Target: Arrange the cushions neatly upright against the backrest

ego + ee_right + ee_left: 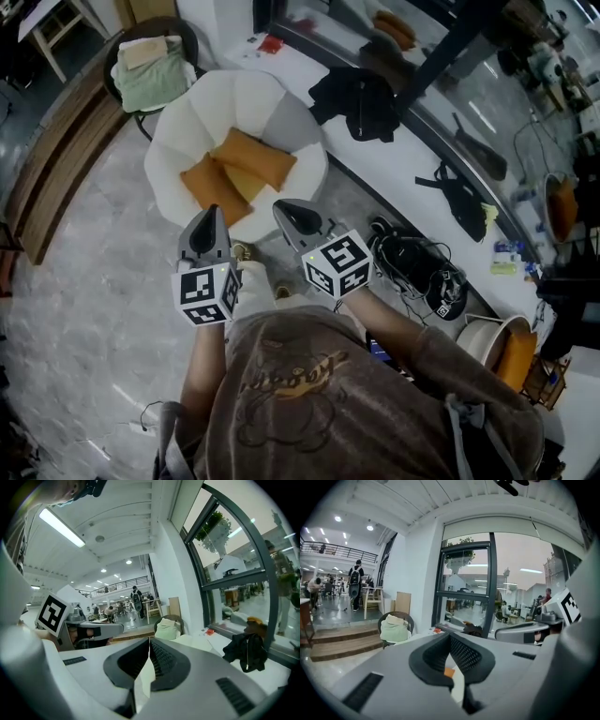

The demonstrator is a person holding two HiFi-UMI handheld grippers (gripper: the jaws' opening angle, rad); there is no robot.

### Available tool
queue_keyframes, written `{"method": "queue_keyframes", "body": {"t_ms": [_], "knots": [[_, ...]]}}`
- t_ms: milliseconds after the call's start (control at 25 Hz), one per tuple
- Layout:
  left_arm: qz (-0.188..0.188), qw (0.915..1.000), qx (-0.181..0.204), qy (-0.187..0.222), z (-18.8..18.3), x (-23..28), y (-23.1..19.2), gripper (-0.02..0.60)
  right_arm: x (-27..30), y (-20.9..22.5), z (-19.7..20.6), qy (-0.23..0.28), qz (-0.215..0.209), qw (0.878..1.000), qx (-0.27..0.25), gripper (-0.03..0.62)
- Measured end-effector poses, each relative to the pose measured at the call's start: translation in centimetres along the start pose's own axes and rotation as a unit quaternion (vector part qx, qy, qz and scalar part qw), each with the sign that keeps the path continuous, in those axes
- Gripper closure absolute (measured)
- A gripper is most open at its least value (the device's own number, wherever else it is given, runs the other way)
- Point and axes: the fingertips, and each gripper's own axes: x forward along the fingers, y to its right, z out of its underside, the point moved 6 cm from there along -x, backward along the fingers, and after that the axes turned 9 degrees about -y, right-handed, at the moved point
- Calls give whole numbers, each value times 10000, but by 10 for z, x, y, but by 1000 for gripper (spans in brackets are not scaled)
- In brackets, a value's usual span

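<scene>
Orange cushions [234,171] lie in a loose, overlapping heap on the seat of a white, petal-backed armchair [183,127]. They are tipped flat rather than standing against its backrest. One darker cushion sits toward the front left, another lies across the back right, and a yellower one shows between them.

The person stands just in front of the chair with both tools raised and side by side, well clear of the cushions. The left claw [214,212] is pressed together with nothing in it; in the left gripper view its dark ribbed pads meet along one seam [450,639]. The right claw [281,206] is likewise closed and empty, its pads touching in the right gripper view [149,644]. Each tool carries a marker cube at its near end, the left one [206,292] and the right one [337,264].

Behind the armchair stands a dark wicker chair [183,36] holding a folded pale green blanket [150,77]. A black jacket [361,101] lies crumpled on the white window ledge [272,70] to the right of the armchair. Grey marble floor [84,281] spreads to the left, bordered by wooden steps [42,183].
</scene>
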Motion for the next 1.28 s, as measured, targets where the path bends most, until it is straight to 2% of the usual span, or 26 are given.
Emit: {"method": "queue_keyframes", "body": {"t_ms": [280, 880, 1280], "knots": [[257, 9996, 45, -127, -14, 52, -28, 577, 46, 26, -17, -61, 150, 9998, 83, 572], [797, 9956, 217, -447, -54, 169, -112, 577, 184, 83, -72, -81, 343, 9991, 216, 572], [903, 9941, 139, -593, -50, 229, -149, 577, 235, 124, -76, -262, 615, 9974, 264, 572]]}}
